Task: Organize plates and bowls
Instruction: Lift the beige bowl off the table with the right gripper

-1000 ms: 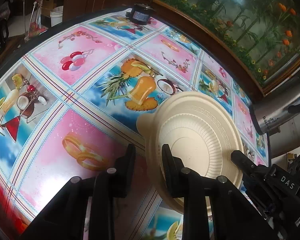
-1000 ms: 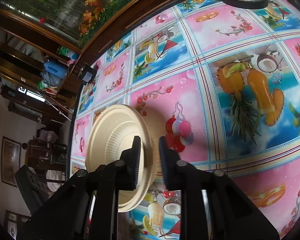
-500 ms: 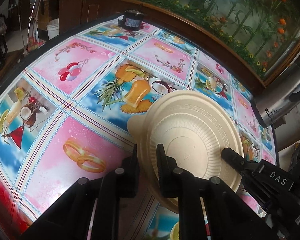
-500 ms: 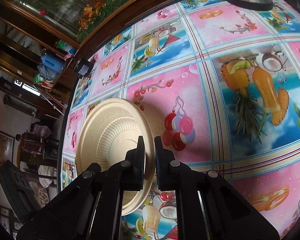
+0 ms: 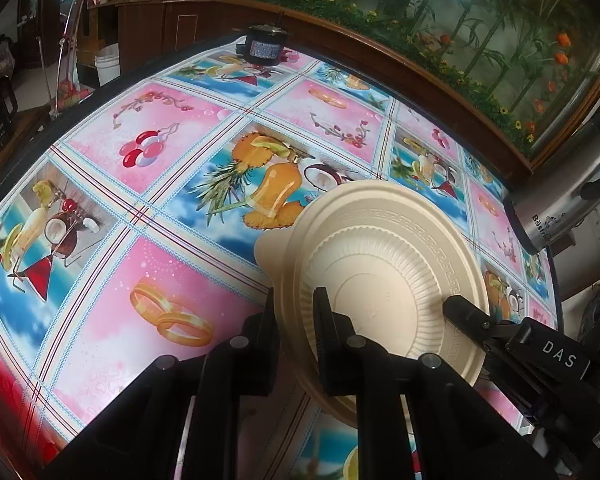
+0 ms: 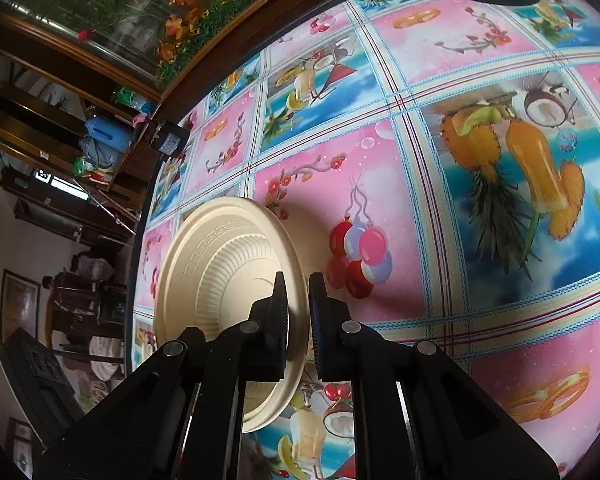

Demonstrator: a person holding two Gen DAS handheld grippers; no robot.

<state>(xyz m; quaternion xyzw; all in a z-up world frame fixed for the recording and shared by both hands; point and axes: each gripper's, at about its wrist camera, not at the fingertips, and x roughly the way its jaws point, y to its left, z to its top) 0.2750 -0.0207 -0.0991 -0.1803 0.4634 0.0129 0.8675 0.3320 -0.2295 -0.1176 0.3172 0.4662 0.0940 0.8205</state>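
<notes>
You have the cream plate (image 5: 384,280) pinched by its rim at both ends, left hand-held gripper (image 5: 294,316) clamped at its nine o'clock edge and right hand-held gripper (image 6: 298,312) at three o'clock, just above the tabletop (image 5: 180,184), so next carry the ribbed, fret-bordered plate level to its stack.

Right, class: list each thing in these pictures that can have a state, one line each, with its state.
Cream plate: tilted off the tablecloth, gripped at its rim on two sides.
Left claw: shut on the plate's rim.
Right claw: shut on the plate's opposite rim.
Steel flask: standing on the table; lid not visible.
Tablecloth: spread flat.
</notes>
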